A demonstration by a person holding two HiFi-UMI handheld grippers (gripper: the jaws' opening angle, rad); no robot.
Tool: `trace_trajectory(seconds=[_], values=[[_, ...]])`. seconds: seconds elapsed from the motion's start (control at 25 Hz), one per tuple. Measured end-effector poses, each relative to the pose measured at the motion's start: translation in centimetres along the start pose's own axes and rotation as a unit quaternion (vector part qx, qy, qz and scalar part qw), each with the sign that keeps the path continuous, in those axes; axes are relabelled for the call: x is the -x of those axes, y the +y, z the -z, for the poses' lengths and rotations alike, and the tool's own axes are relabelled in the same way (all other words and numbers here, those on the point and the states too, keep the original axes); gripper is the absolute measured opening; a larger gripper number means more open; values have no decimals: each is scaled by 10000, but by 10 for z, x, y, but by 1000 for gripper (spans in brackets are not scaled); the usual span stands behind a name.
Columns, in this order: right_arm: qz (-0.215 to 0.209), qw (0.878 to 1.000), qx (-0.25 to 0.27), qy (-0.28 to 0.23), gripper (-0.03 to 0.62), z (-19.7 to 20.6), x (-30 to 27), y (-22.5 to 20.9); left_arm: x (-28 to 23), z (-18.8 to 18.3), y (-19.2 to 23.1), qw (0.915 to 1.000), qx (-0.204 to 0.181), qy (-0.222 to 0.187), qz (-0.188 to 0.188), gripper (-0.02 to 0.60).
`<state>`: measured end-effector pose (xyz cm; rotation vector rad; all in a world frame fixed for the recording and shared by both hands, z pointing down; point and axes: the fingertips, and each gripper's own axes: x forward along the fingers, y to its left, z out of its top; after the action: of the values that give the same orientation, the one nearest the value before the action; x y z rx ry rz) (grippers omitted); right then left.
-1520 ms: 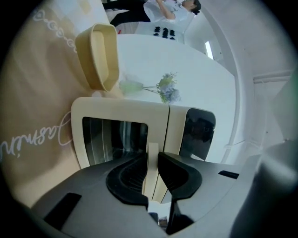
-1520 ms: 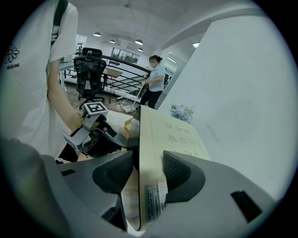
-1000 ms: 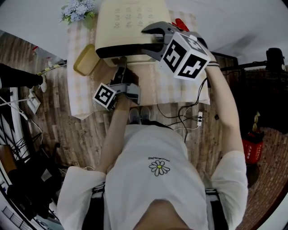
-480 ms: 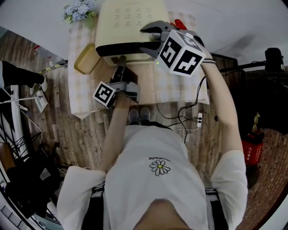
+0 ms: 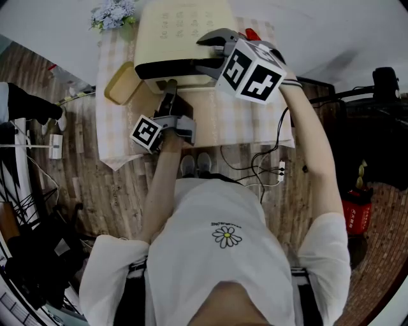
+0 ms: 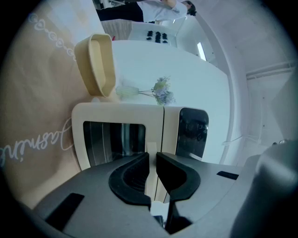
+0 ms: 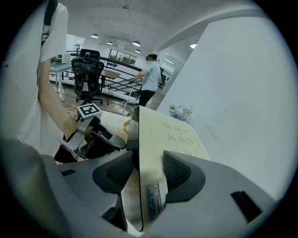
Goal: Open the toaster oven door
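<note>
The cream toaster oven stands on a checked cloth at the table's back. In the left gripper view its glass door and dark panel fill the middle. My left gripper sits against the oven's front, turned on its side. Its jaws are nearly together with the cream door handle pinched between them. My right gripper hovers at the oven's right top corner. Its jaws stand wide astride the oven's edge, with a gap at the left pad.
A beige tray leans at the oven's left, with pale flowers behind it. A red object lies right of the oven. Cables and a power strip lie on the wooden floor below the table's front edge.
My right gripper has drifted slightly left and up over the oven's corner. The left gripper has stayed at the door handle, and the door looks unmoved.
</note>
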<state>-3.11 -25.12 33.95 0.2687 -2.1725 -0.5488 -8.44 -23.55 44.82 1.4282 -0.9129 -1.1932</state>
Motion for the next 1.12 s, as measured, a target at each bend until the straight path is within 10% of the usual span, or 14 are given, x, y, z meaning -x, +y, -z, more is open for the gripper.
trace_trajectory(seconds=[1.12], values=[[387,9992,61,-103,198,2,-1,2,72,19,27,9957,-784,275,-404,133]])
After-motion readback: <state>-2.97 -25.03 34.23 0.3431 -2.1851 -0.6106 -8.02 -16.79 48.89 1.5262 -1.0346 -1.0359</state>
